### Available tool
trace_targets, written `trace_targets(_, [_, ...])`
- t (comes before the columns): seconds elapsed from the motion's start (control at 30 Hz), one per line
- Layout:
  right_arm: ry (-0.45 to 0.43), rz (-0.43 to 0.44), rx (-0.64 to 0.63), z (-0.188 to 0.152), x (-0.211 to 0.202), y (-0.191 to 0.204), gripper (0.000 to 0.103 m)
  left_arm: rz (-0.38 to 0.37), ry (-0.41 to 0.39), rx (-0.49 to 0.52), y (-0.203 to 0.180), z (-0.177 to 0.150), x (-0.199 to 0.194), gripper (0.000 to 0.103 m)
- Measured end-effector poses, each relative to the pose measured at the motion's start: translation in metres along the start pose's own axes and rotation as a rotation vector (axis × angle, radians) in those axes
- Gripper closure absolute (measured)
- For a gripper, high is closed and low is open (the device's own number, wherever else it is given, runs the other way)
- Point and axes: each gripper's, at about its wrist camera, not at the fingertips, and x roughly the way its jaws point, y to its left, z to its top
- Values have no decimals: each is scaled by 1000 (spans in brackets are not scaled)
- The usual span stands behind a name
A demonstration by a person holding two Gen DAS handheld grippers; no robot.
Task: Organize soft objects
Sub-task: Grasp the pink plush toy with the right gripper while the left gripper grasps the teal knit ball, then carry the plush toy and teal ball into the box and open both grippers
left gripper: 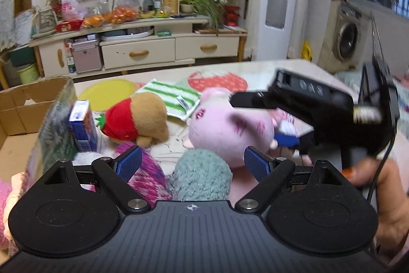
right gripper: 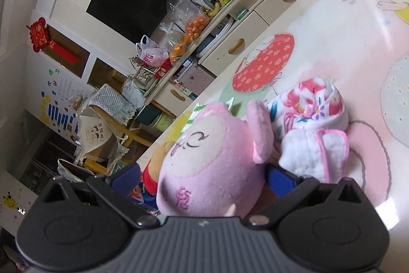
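Note:
A pink plush (left gripper: 225, 129) lies on the table among other soft things. My right gripper (left gripper: 258, 119) reaches in from the right and straddles it. In the right wrist view the pink plush (right gripper: 209, 170) fills the space between the wide jaws of my right gripper (right gripper: 203, 177), with a gap left at the left pad (right gripper: 127, 178). My left gripper (left gripper: 191, 163) is open above a teal fluffy ball (left gripper: 200, 174) and a magenta knit piece (left gripper: 147, 173), gripping nothing. A brown bear plush with a red strawberry (left gripper: 138, 119) lies left of the pink one.
An open cardboard box (left gripper: 23, 109) stands at the left, with a blue carton (left gripper: 81, 124) beside it. A green striped cloth (left gripper: 171, 96) and a yellow plate (left gripper: 107, 91) lie farther back. A floral towel (right gripper: 311, 104) and a pink-edged white cloth (right gripper: 314, 152) sit behind the pink plush.

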Motion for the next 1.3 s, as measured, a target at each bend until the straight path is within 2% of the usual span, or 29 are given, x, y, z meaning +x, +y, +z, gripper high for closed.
trace_targets(0.07, [2, -6, -15, -2, 2, 2, 0, 1, 9, 14, -5, -6, 4, 0])
trace_targets(0.3, [50, -39, -34, -6, 15, 1, 0, -15, 62, 68, -19, -16, 25, 16])
trace_targets(0.43, [56, -32, -34, -6, 17, 0, 0, 1, 79, 76, -20, -19, 33, 21])
trace_targets(0.57, [55, -31, -50, -6, 19, 3, 0, 29, 92, 67, -19, -19, 40, 35])
trace_targets(0.73, [54, -31, -78, -7, 23, 5, 1, 37, 93, 45, -16, -17, 41, 38])
trace_targets(0.93, [61, -19, -80, -6, 27, 5, 7, 35, 95, 31, -13, -17, 38, 41])
trace_targets(1.3, [57, -5, -147, -5, 23, 15, 12, -7, 103, -81, -4, -15, 24, 42])
